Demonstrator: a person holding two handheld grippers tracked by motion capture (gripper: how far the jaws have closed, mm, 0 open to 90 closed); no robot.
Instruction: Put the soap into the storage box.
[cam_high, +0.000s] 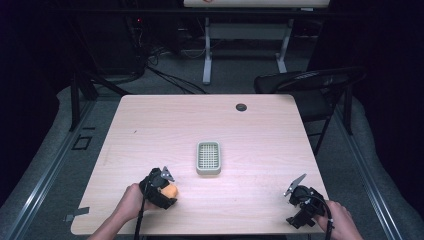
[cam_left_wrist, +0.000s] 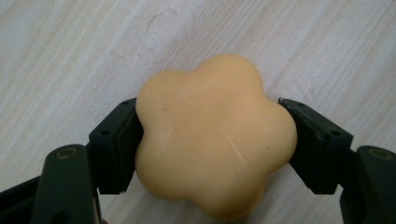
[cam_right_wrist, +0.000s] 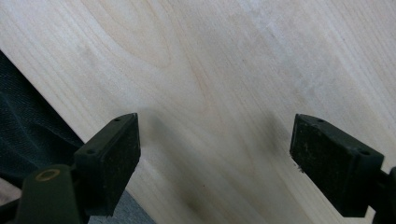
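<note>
A pale orange flower-shaped soap sits between the two black jaws of my left gripper, which is shut on it from both sides, just over the wooden table. From above, the soap and my left gripper are at the table's front left. A grey-green soap dish with a slotted grid lies at the table's middle, up and to the right of the soap. My right gripper is open over bare wood at the table's front right corner, nothing between its jaws.
The light wooden table has a dark round grommet near its far edge. A black folding chair stands past the right far corner. Cables run over the grey floor behind. In the right gripper view the table's edge and dark fabric lie close by.
</note>
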